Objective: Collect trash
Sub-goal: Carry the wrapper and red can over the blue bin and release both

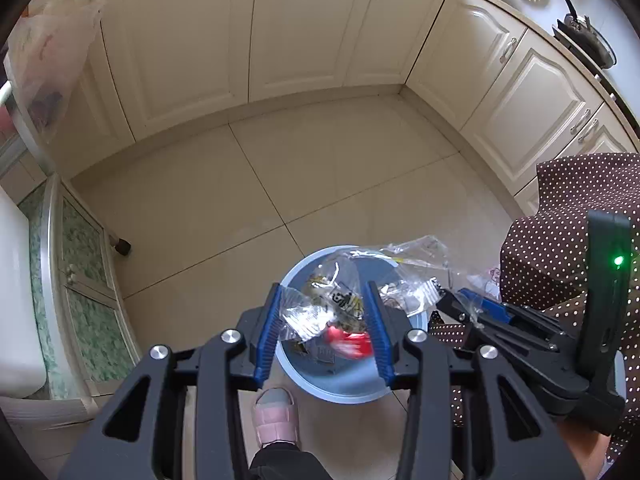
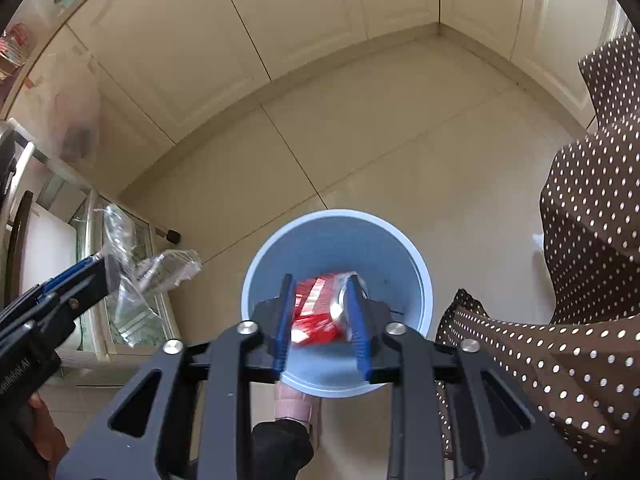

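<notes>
Left gripper (image 1: 325, 304): the jaws are clamped on a crumpled clear plastic wrapper (image 1: 320, 308) with dark and yellow print. The wrapper hangs directly above the open mouth of a light-blue waste bin (image 1: 344, 388). In the right wrist view the same gripper (image 2: 110, 270) enters from the left edge, with clear plastic spilling from its tip beside the bin.

Right gripper (image 2: 320, 296): the jaws stand apart, and a red-and-white package (image 2: 316, 312) – blurred – lies between them over the interior of the bin (image 2: 256, 276). Whether the blue pads (image 2: 282, 320) touch the package cannot be told. In the left wrist view this gripper (image 1: 452, 300) sits at the right, with a second sheet of clear plastic (image 1: 416, 264) draped over the far-right rim of the bin, and the red package (image 1: 348, 342) shows inside the bin.

The bin stands on a beige tiled floor (image 1: 320, 168), near the person's pink slipper (image 1: 276, 416). A brown polka-dot garment (image 2: 592, 240) fills the right side. Cream cabinet doors (image 1: 296, 28) line the far wall – a counter (image 1: 560, 0) above them at the far right carries a pan (image 1: 584, 36). A plastic bag (image 1: 44, 64) hangs at the far left.
</notes>
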`<control>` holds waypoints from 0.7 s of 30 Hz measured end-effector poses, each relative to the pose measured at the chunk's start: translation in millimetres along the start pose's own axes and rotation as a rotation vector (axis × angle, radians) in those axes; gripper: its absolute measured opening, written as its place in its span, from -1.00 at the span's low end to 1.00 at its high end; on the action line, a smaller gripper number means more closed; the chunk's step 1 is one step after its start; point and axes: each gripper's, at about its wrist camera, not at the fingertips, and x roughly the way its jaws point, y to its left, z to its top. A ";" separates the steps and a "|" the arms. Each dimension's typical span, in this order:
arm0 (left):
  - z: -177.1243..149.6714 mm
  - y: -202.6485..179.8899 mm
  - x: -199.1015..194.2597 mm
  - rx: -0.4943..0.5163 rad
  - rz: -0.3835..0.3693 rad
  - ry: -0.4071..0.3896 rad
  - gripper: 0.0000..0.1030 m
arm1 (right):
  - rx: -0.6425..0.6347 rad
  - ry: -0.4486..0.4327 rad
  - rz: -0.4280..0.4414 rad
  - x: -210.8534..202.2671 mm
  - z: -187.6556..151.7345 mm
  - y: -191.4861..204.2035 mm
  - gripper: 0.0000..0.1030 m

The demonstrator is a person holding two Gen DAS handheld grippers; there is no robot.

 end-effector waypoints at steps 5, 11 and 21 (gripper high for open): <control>-0.3 -2.3 8.4 0.003 -0.017 0.028 -0.24 | 0.007 0.000 -0.039 -9.9 -8.5 -12.2 -0.27; -1.1 -19.9 16.0 0.022 -0.060 0.054 -0.23 | -0.045 -0.090 -0.139 -46.3 -16.8 -11.4 -0.03; 15.6 -56.7 -15.5 0.044 -0.126 -0.021 0.03 | -0.130 -0.275 -0.292 -122.8 -21.7 -0.1 0.15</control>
